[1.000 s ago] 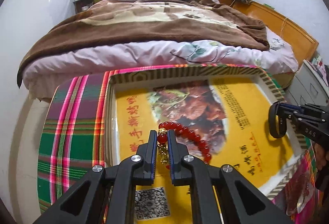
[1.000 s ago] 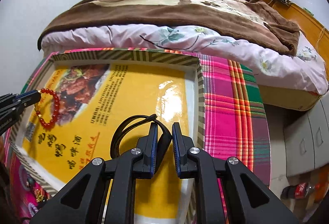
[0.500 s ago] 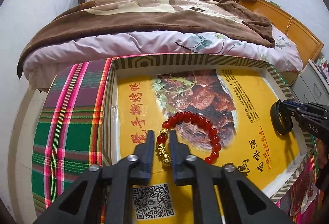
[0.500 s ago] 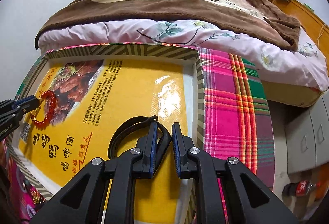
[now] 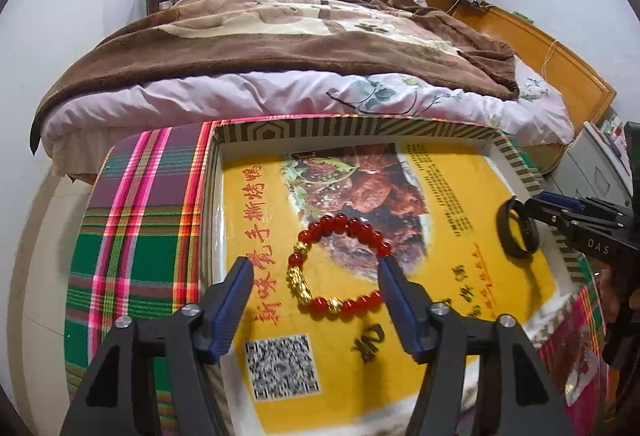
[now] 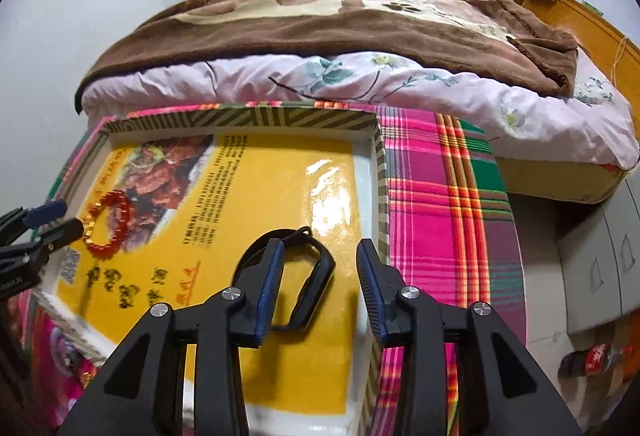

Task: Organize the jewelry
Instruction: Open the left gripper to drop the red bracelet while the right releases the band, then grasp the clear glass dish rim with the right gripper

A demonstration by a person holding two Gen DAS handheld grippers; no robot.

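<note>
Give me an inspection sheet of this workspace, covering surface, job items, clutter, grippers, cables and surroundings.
Surface: plaid cloth under a shallow box lined with a yellow poster.
Job's things: red bead bracelet with gold charms and black band, both lying in the box.
Clutter: nothing seen in the box.
Grippers: left gripper open around the bracelet, right gripper open over the band; both have just been opening.
Cables: cord on the headboard.
Surroundings: bed, grey cabinet, bottle on floor.
</note>
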